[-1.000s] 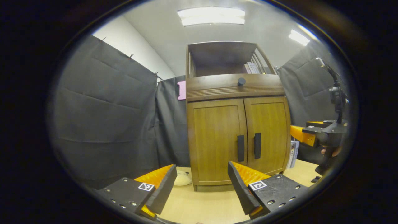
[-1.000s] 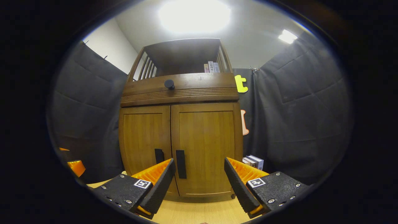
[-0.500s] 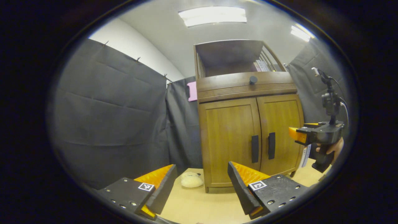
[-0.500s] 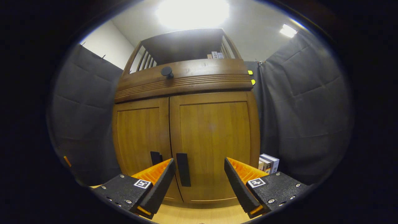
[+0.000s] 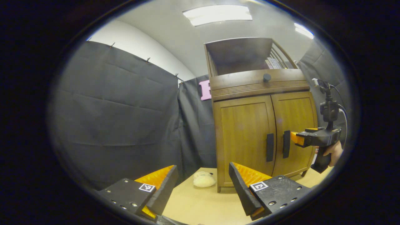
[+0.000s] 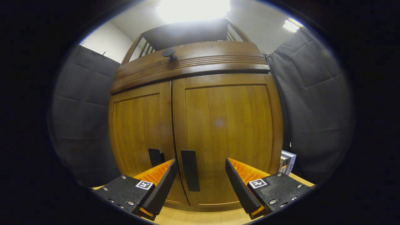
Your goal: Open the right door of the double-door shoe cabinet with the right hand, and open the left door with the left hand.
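The wooden shoe cabinet (image 5: 262, 125) stands with both doors closed. In the right gripper view its right door (image 6: 225, 125) looms close, and the door's dark vertical handle (image 6: 190, 170) lies between the fingers of my open right gripper (image 6: 200, 175), slightly left of the middle. The left door's handle (image 6: 155, 157) sits just behind the left finger. In the left gripper view my open left gripper (image 5: 201, 184) stays back from the cabinet, well left of the left door handle (image 5: 270, 147). There the right gripper (image 5: 293, 138), held by a hand (image 5: 332, 151), has its tips at the right door handle (image 5: 286, 144).
A drawer with a round dark knob (image 5: 266, 77) tops the doors, with an open shelf above. A pale fluffy item (image 5: 203, 180) lies on the wooden floor (image 5: 200, 203) left of the cabinet. Books (image 6: 286, 162) stand at its right side. Black cloth walls surround the booth.
My right gripper has moved in close to the cabinet, bringing the right door handle between its fingers. My left gripper has swung left, so the cabinet has shifted right in its view.
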The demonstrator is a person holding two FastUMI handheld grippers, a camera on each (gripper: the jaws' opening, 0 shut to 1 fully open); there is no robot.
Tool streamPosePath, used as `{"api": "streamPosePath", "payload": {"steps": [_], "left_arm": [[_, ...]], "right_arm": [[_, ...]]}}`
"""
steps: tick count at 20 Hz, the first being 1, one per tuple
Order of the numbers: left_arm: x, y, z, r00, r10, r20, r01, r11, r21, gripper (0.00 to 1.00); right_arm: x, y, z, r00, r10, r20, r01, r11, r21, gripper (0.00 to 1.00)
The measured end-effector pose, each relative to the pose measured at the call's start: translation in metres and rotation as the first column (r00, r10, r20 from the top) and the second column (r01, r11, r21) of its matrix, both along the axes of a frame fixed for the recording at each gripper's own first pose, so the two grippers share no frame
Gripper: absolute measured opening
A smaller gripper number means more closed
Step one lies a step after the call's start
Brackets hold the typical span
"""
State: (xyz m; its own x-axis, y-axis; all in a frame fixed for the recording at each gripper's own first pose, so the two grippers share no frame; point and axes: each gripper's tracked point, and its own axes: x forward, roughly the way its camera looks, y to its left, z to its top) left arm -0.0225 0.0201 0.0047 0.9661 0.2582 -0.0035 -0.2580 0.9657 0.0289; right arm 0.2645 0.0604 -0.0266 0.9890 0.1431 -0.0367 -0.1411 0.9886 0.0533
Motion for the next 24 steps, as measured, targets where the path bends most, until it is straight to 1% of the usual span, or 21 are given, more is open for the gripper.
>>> {"api": "streamPosePath", "payload": {"steps": [3, 4, 7, 9, 11, 12, 13, 14, 15, 16, 18, 19, 20, 21, 23, 24], "left_arm": [[0.0, 0.001, -0.004, 0.999, 0.031, -0.012, -0.03, 1.0, 0.003, 0.96], [-0.001, 0.0, -0.005, 0.999, 0.039, -0.018, -0.039, 0.999, 0.007, 0.97], [-0.002, 0.001, -0.006, 0.997, 0.066, -0.045, -0.065, 0.998, 0.017, 0.99], [-0.005, 0.001, -0.003, 0.996, 0.079, -0.051, -0.078, 0.997, 0.023, 1.0], [-0.007, 0.001, -0.004, 0.994, 0.089, -0.056, -0.087, 0.996, 0.027, 1.0], [-0.007, 0.002, -0.004, 0.994, 0.093, -0.06, -0.092, 0.995, 0.027, 1.0], [-0.007, 0.002, -0.005, 0.993, 0.097, -0.065, -0.096, 0.995, 0.024, 1.0], [-0.007, 0.003, -0.005, 0.993, 0.101, -0.069, -0.099, 0.995, 0.02, 1.0], [-0.007, 0.003, -0.005, 0.992, 0.103, -0.074, -0.102, 0.995, 0.017, 1.0], [-0.007, 0.004, -0.004, 0.992, 0.104, -0.077, -0.103, 0.995, 0.017, 1.0], [-0.008, 0.002, -0.004, 0.991, 0.108, -0.073, -0.107, 0.994, 0.022, 1.0], [-0.008, 0.002, -0.003, 0.992, 0.108, -0.07, -0.106, 0.994, 0.022, 1.0], [-0.009, 0.002, -0.003, 0.992, 0.104, -0.068, -0.103, 0.994, 0.02, 0.94], [-0.009, 0.003, -0.002, 0.993, 0.102, -0.064, -0.101, 0.995, 0.02, 0.94], [-0.009, 0.002, -0.002, 0.994, 0.093, -0.056, -0.092, 0.996, 0.019, 0.94], [-0.008, 0.003, -0.001, 0.995, 0.088, -0.053, -0.087, 0.996, 0.02, 1.0]], "right_arm": [[0.016, 0.007, -0.018, 0.999, 0.017, -0.034, -0.017, 1.0, -0.004, 0.95], [0.025, 0.008, -0.025, 0.999, 0.025, -0.048, -0.025, 1.0, -0.004, 0.92], [0.036, 0.016, -0.04, 0.997, 0.032, -0.077, -0.032, 0.999, 0.001, 0.91], [0.04, 0.025, -0.045, 0.994, 0.035, -0.099, -0.034, 0.999, 0.011, 0.84], [0.044, 0.026, -0.049, 0.994, 0.034, -0.108, -0.032, 0.999, 0.019, 0.79], [0.047, 0.029, -0.054, 0.993, 0.035, -0.117, -0.033, 0.999, 0.019, 0.71], [0.05, 0.031, -0.058, 0.991, 0.035, -0.128, -0.034, 0.999, 0.016, 0.67], [0.053, 0.033, -0.062, 0.989, 0.036, -0.141, -0.034, 0.999, 0.014, 0.58], [0.055, 0.033, -0.066, 0.987, 0.034, -0.155, -0.033, 0.999, 0.013, 0.53], [0.056, 0.033, -0.071, 0.985, 0.031, -0.169, -0.029, 1.0, 0.012, 0.45], [0.057, 0.034, -0.071, 0.986, 0.023, -0.167, -0.022, 1.0, 0.011, 0.36], [0.058, 0.034, -0.068, 0.986, 0.022, -0.162, -0.022, 1.0, -0.001, 0.33], [0.055, 0.033, -0.069, 0.985, 0.024, -0.172, -0.026, 1.0, -0.01, 0.3], [0.054, 0.033, -0.069, 0.984, 0.028, -0.177, -0.03, 1.0, -0.008, 0.27], [0.05, 0.033, -0.069, 0.982, 0.038, -0.187, -0.039, 0.999, -0.003, 0.26], [0.048, 0.033, -0.067, 0.982, 0.04, -0.185, -0.041, 0.999, -0.004, 0.26]]}}
